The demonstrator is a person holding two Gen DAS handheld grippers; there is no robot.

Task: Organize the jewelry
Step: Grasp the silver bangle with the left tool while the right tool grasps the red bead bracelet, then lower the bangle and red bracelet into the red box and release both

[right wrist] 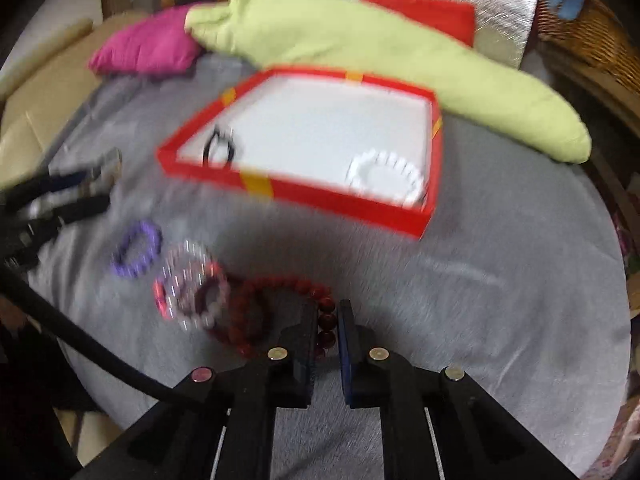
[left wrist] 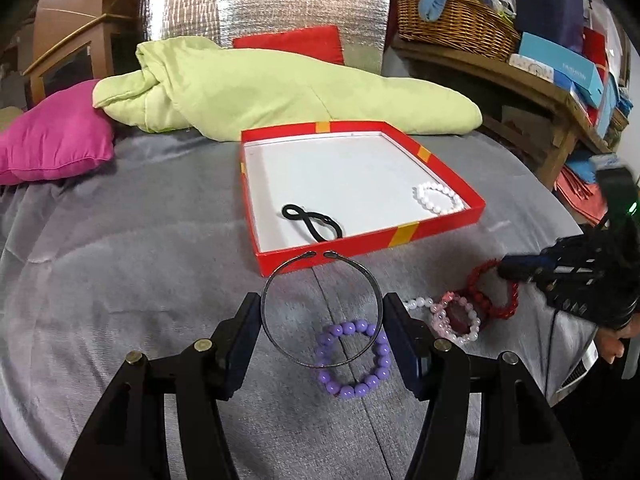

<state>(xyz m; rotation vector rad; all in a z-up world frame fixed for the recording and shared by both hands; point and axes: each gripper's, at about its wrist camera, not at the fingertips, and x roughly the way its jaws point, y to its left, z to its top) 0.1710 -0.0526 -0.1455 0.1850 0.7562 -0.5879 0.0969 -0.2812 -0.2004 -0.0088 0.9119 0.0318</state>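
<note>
My left gripper (left wrist: 322,308) is shut on a silver open bangle (left wrist: 288,350) and holds it above the grey cloth, just before the red box (left wrist: 376,244). The box holds a black hair tie (left wrist: 312,220) and a white bead bracelet (left wrist: 438,198). A purple bead bracelet (left wrist: 352,358) lies under the bangle. Pink-white bracelets (left wrist: 456,320) lie to its right. My right gripper (right wrist: 326,312) is shut on a dark red bead bracelet (right wrist: 304,284). The box (right wrist: 340,200) lies ahead in the blurred right wrist view.
A light green quilt (left wrist: 256,88) and a magenta pillow (left wrist: 56,140) lie behind the box. A wooden shelf with a wicker basket (left wrist: 456,24) and boxes stands at the right. Grey cloth (left wrist: 120,280) covers the surface.
</note>
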